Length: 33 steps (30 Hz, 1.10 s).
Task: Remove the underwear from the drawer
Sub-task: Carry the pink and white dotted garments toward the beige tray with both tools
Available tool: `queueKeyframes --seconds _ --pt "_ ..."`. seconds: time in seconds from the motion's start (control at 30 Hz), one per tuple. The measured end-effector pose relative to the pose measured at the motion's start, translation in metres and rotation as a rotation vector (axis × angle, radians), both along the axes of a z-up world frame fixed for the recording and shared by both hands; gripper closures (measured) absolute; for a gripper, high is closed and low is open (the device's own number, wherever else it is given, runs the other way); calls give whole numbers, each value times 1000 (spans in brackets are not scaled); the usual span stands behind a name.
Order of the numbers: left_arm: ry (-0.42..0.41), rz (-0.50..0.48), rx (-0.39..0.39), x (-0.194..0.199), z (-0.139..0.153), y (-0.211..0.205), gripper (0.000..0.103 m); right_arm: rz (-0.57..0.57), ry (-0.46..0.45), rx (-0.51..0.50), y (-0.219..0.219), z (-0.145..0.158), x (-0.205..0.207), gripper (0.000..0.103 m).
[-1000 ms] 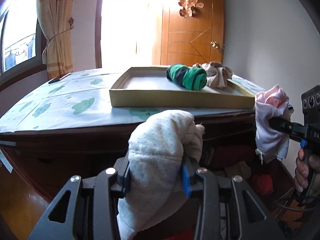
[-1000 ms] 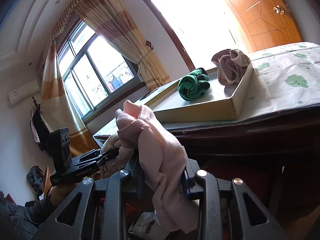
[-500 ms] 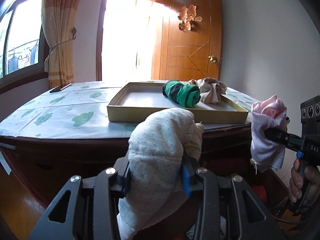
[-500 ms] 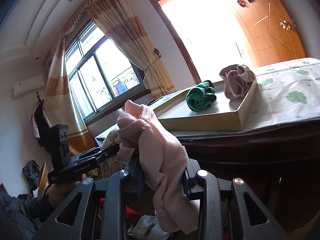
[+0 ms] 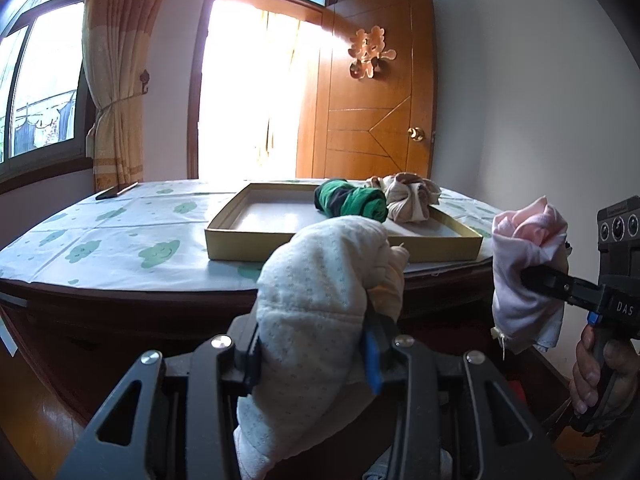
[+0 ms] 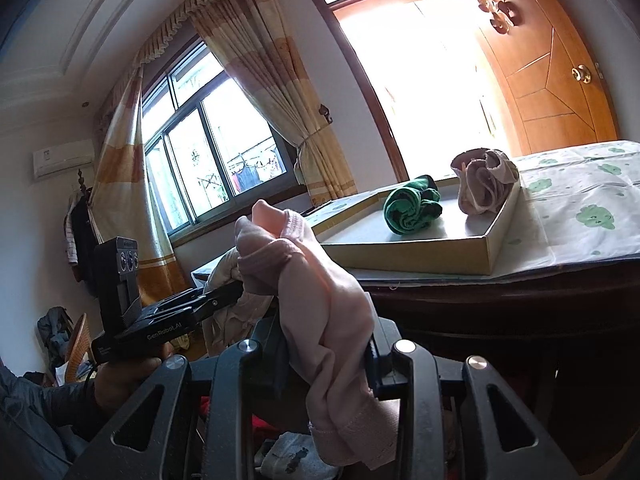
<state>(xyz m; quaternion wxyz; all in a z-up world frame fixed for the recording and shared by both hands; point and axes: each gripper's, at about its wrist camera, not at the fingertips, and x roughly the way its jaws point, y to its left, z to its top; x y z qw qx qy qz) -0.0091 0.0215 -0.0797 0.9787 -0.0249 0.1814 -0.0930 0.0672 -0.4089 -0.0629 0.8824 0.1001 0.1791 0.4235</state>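
Tabletop tray (image 5: 248,246): two underwear bundles (image 5: 352,203).

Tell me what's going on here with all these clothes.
A person holds a gripper in each hand. The left gripper is clamped on a cream dotted garment, and the right gripper on a pink garment, both held up in front of the dresser. On top, a shallow tray already holds a green roll and a beige bundle.
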Motion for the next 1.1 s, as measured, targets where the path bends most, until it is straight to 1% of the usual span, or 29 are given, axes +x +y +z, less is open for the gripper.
queueKeyframes --seconds 0.27,0.47,0.6,0.83,1.1 --pt "-19 13 3 0 7 0 64 -3 -17 -1 1 1 -1 70" --pt "-42 12 10 0 13 -2 64 3 -32 31 -3 2 -2 70" --pt "-40 10 20 4 16 -3 64 -15 -19 44 -6 5 2 70" --pt "-28 -2 44 11 22 -8 64 -12 -9 10 2 7 1 70" --pt "-6 -2 46 17 22 -8 64 -13 -5 -1 4 13 1 70"
